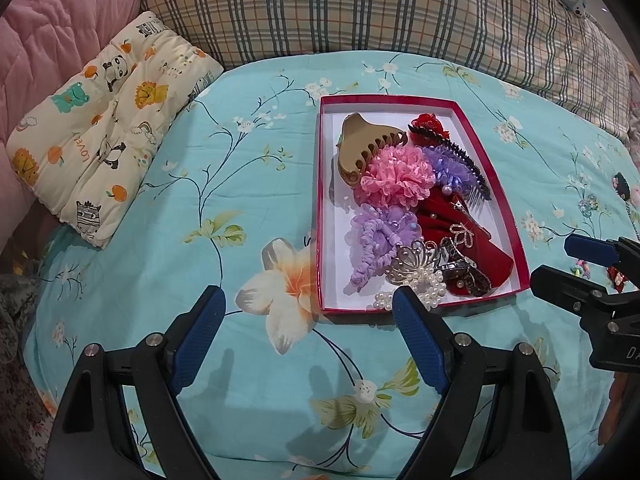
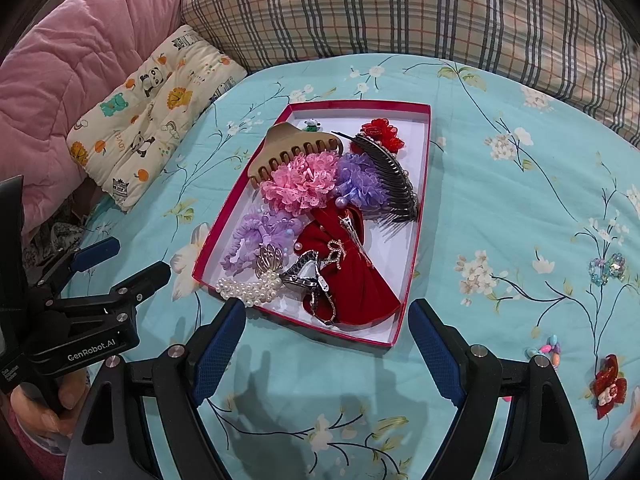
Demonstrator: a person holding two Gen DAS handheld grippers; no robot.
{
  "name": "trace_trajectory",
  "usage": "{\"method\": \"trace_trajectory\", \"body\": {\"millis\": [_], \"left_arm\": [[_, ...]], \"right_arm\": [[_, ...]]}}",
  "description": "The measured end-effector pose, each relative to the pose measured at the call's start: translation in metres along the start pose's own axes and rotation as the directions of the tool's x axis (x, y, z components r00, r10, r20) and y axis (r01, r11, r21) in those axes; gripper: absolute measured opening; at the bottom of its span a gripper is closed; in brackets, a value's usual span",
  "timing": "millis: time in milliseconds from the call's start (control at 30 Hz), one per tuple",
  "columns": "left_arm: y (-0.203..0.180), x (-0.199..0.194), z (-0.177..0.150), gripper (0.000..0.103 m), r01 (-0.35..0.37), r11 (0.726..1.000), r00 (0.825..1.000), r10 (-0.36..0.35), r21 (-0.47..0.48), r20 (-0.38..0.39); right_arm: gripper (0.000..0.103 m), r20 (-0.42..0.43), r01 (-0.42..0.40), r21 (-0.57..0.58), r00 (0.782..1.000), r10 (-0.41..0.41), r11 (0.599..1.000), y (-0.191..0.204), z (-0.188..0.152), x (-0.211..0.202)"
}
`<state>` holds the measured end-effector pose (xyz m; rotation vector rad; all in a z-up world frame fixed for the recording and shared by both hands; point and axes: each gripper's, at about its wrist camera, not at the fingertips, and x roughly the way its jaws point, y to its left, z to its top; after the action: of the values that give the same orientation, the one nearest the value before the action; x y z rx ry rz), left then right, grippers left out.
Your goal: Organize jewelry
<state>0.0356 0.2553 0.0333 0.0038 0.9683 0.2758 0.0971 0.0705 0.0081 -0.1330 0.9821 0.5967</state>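
Left wrist view first: the left hand-held gripper (image 1: 308,312) hangs over the turquoise floral bedspread (image 1: 224,184), jaws spread wide and holding nothing. Its right fingertip (image 1: 404,300) overlaps the near rim of the red-edged box (image 1: 320,200) in this view. The box sits right of centre on the bed, long axis running away from the camera, its far short end toward the plaid pillow (image 1: 360,12). Inside, from far to near: a tan claw clip (image 1: 360,144), a pink lace flower (image 1: 396,176), a black comb (image 1: 460,156) lying diagonally along the right side, a red velvet bow (image 1: 472,240), a lilac scrunchie (image 1: 372,236), a pearl string (image 1: 424,292) at the near end. Open bedspread spreads to the left, up to the cartoon animal cushion (image 1: 104,136). The right hand-held gripper (image 1: 568,264) pokes in from the right edge, jaws apart, empty.

Now the right wrist view: the right hand-held gripper (image 2: 328,312) is parted wide, the box's near short edge (image 2: 304,320) between its tips. Here the box tilts, near end left, far end up and right. The comb's teeth (image 2: 400,188) point toward the right wall. Lots of free bedspread to the right, with loose pieces well apart from the box: a sequin flower (image 2: 608,268), a bead bracelet (image 2: 546,350), a red glitter clip (image 2: 608,390). The left hand-held gripper (image 2: 132,260) sits at the left, open, beside the box's near-left corner.
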Motion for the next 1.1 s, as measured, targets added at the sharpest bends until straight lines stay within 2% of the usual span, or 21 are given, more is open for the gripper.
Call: {"method": "trace_trajectory", "body": {"millis": [1100], "left_arm": [[0.0006, 0.0005, 0.0021, 0.086, -0.004, 1.000, 1.000, 0.004, 0.003, 0.004]], "right_arm": [[0.085, -0.002, -0.002, -0.005, 1.000, 0.002, 1.000, 0.0012, 0.0027, 0.0005]]}}
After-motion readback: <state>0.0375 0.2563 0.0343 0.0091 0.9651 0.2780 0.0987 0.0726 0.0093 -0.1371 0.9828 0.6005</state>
